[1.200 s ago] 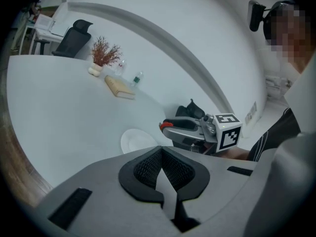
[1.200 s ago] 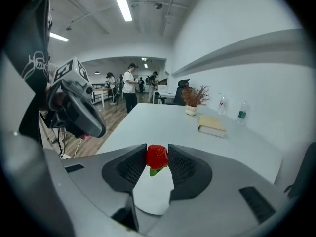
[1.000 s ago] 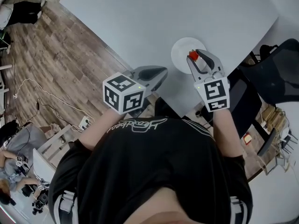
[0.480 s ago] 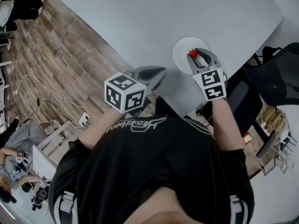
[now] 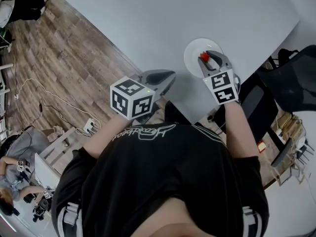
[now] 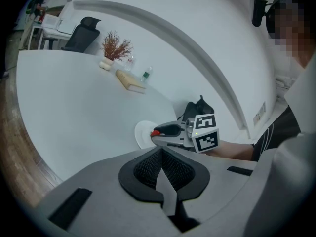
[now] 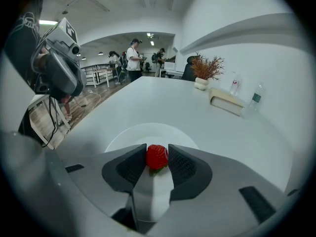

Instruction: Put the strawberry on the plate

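A red strawberry point(image 7: 157, 156) is pinched between the pads of my right gripper point(image 7: 157, 158), which is shut on it. The fruit hangs low over the near part of the round white plate point(image 7: 143, 132); whether it touches the plate I cannot tell. In the head view the right gripper point(image 5: 207, 58) holds the strawberry point(image 5: 203, 58) over the plate point(image 5: 195, 49) near the table's front edge. From the left gripper view the strawberry point(image 6: 155, 132) and plate point(image 6: 142, 133) show ahead. My left gripper point(image 6: 161, 151) is shut on nothing, at the table's corner point(image 5: 165, 77).
A white table point(image 5: 163, 19) carries a book point(image 7: 226, 104), a potted dry plant point(image 7: 205, 73) and a bottle point(image 7: 255, 98) at its far side. A black office chair point(image 5: 291, 78) stands to the right. Wooden floor with cables lies to the left.
My right gripper has sunk toward the plate with the strawberry still in it, mostly before the last half second. The left gripper has stayed put.
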Demonstrator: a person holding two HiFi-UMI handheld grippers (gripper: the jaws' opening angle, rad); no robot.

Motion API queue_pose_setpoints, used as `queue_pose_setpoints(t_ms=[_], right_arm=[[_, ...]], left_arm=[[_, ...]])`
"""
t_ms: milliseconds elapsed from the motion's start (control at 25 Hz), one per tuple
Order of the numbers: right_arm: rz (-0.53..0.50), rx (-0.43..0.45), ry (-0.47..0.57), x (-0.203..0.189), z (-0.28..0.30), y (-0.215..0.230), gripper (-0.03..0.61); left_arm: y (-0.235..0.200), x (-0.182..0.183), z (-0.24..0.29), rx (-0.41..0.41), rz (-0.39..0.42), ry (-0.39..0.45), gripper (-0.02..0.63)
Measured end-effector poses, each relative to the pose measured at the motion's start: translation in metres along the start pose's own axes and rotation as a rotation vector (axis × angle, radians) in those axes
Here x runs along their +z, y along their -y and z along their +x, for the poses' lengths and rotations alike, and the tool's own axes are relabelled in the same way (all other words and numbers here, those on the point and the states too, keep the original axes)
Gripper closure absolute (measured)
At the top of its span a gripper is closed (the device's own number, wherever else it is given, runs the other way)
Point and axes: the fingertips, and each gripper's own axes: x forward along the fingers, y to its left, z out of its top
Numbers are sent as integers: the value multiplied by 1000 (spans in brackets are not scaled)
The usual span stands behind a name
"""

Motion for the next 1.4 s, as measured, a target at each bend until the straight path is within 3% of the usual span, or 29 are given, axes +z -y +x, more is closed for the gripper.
queue_pose_setpoints(t_ms=[640,880,1400], right_arm=[[0,20,-58,-5,3,1,443],[8,32,-53,-2,-1,0,386],[87,-75,91,30,-66,-2,377]], left_arm=[[-5,-4,-8,7,-4,13,607],[-6,-6,-15,14,-11,18,607],[21,3,-41,-10,35,74,607]])
